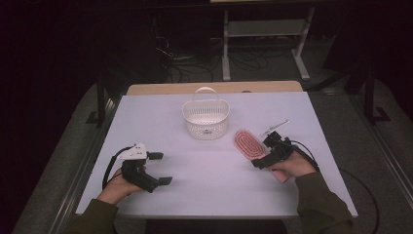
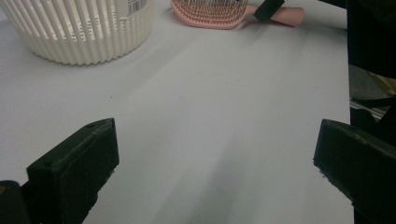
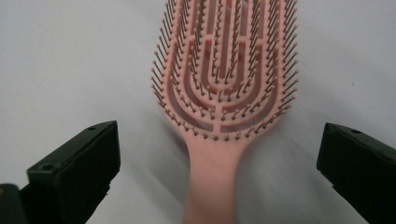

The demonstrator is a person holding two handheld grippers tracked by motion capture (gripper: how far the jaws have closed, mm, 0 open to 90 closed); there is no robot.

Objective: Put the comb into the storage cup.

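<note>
a pink hairbrush lies flat on the white table, with its bristles facing up. it is on the right side of the table, a little in front of and to the right of a white plastic basket. the basket has slits in its wall and a thin handle standing up over it. the brush and the basket are near each other but do not touch.

the right gripper is over the handle end of the brush. in the right gripper view its jaws stand wide apart, one on each side of the pink handle. neither jaw touches the handle. the round head of the brush, with its rows of little pins, points away from the gripper. the person's right hand holds this gripper from behind.

the left gripper is on the left side of the table, well apart from the brush. its jaws are wide open too, and there is just bare table between them. the person's left hand holds it low, near the front edge of the table. in the left gripper view the basket is far off on the left, and the brush lies beside it with a black jaw of the other gripper at its handle.

a thin silver thing lies on the table just behind the right gripper. i cannot tell what it is.
</note>
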